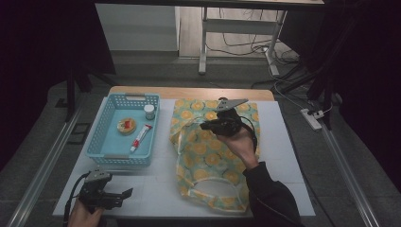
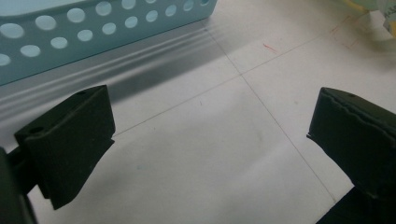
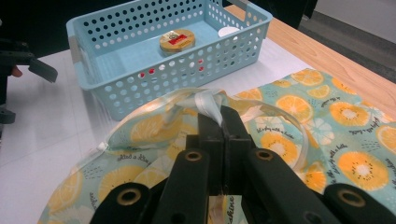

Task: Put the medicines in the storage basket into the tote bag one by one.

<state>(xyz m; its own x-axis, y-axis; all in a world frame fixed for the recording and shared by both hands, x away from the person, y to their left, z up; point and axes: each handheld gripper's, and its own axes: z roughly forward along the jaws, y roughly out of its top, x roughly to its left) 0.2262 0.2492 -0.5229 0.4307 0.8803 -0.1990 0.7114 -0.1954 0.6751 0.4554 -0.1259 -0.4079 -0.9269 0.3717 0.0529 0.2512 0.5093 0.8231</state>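
Nearest the high camera, at the lower left, a person's left hand holds the left hand-held gripper (image 1: 126,193) low over the white surface (image 1: 156,189). Its two black jaws stand wide apart with nothing between them, and bare white surface lies under and ahead of them. Just beyond sits the near wall of a light blue perforated basket (image 1: 120,160), close to the surface's left edge.

Inside the basket lie a round yellow tin with a red label (image 1: 126,125), a red and white tube (image 1: 141,138) and a small white-capped jar (image 1: 149,111) by the far right corner.

To the right of the basket, a teal fabric bag printed with orange slices (image 1: 208,161) lies spread out flat from the far wooden edge (image 1: 189,92) almost to the near edge. A narrow strip of bare surface separates bag and basket.

Above the bag's middle, the right hand-held gripper (image 1: 204,126) is raised, its jaws pressed tight together on the bag's pale handle strap (image 3: 208,103), which loops up from the fabric. More open white surface runs along the bag's right side to the surface's right edge.
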